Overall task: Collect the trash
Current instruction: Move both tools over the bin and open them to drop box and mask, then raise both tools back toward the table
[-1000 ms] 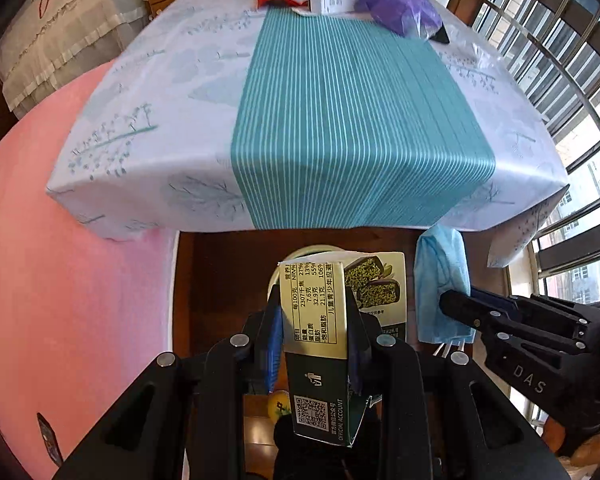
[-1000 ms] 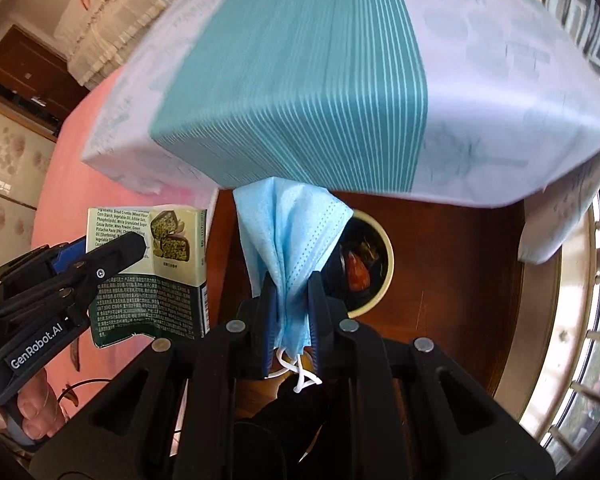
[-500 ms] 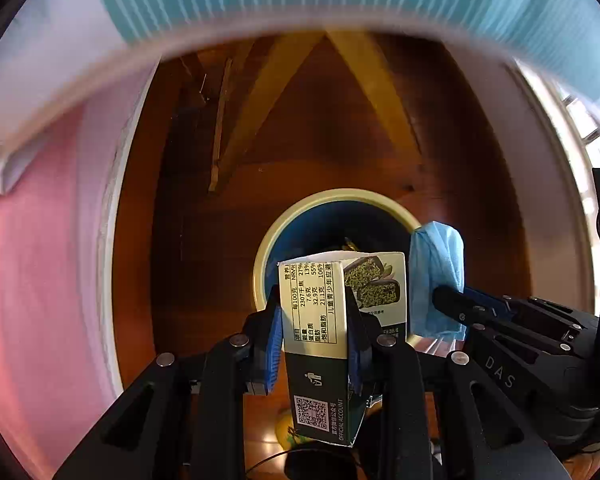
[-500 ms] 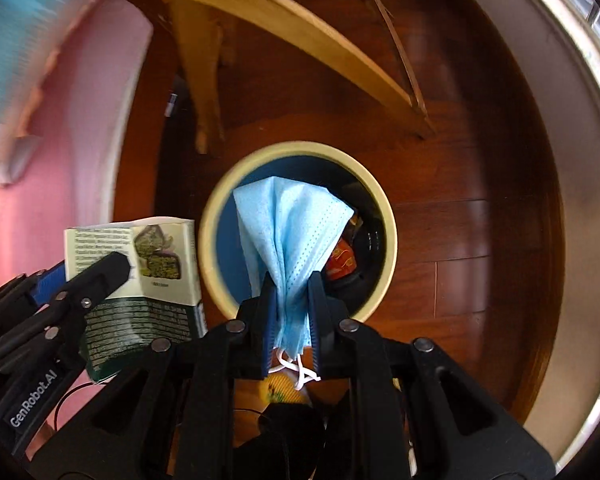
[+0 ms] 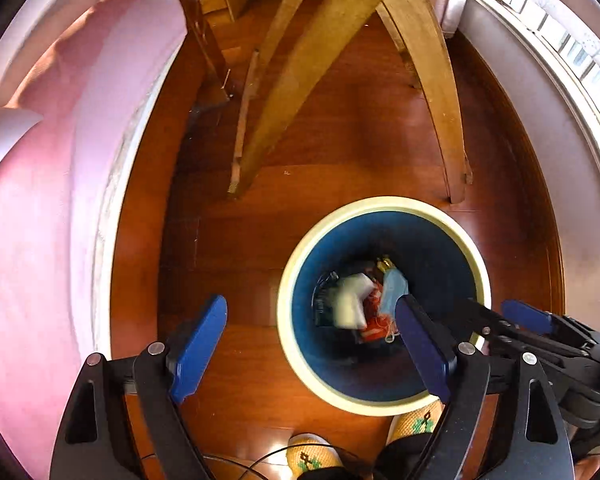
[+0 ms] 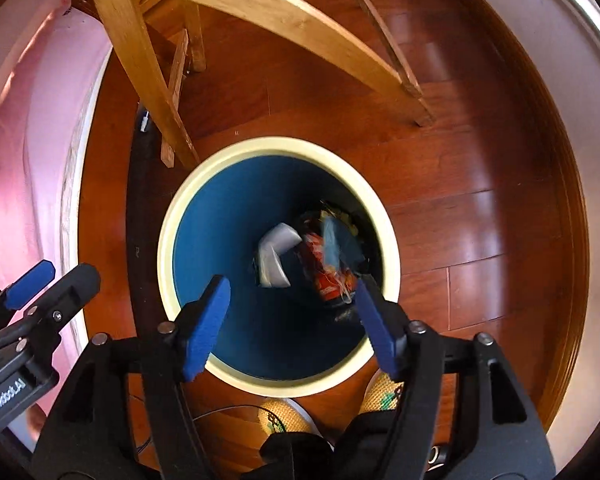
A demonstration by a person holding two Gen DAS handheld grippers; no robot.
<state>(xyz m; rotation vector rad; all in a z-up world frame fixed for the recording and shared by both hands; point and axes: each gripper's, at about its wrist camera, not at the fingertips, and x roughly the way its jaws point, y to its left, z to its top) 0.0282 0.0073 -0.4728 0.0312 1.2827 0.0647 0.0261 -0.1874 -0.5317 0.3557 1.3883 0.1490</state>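
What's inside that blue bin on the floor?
Inside the bin lie a pale carton, a light blue face mask and red wrappers, all blurred. Whatever sits beneath that pile, and the bin's bottom, is covered.

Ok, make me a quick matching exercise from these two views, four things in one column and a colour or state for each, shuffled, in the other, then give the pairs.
Things:
1. trash bin
2. face mask
3. left gripper
4. table legs

Colour or state:
A. light blue, down in the bin
B. pale wood, standing on the floor
C. cream rim, dark blue inside
D. open, nothing between its pads

Pairs: 1-C, 2-A, 3-D, 4-B
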